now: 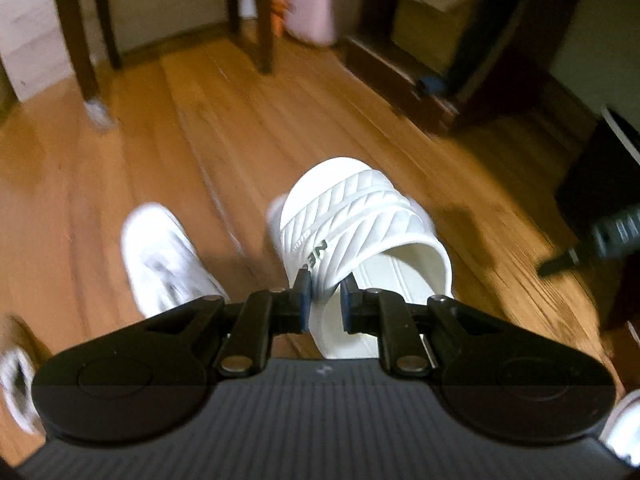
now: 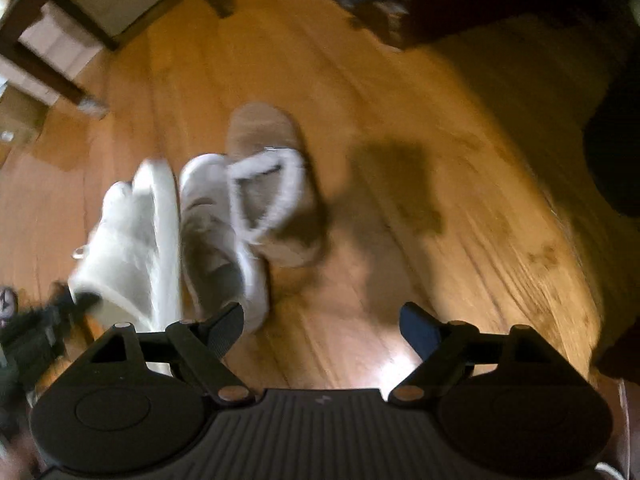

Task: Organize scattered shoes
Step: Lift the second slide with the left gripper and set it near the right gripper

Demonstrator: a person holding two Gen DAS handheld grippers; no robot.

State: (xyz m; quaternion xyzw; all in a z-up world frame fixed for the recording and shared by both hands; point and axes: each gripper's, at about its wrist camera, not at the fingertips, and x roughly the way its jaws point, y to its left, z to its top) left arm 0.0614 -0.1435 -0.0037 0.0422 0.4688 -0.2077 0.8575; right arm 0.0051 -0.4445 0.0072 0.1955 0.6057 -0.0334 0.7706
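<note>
A white slide sandal (image 1: 352,232) is clamped at its strap by the left tongs (image 1: 325,300), above the wooden floor (image 1: 240,128). The right tongs (image 2: 322,330) are spread wide, unloaded; a tan fur-lined slipper (image 2: 276,184) is seen ahead.

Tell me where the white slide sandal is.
In the left wrist view, the white slide sandal sits centre frame, its strap pinched in the left gripper, with a white sneaker to its left.
</note>
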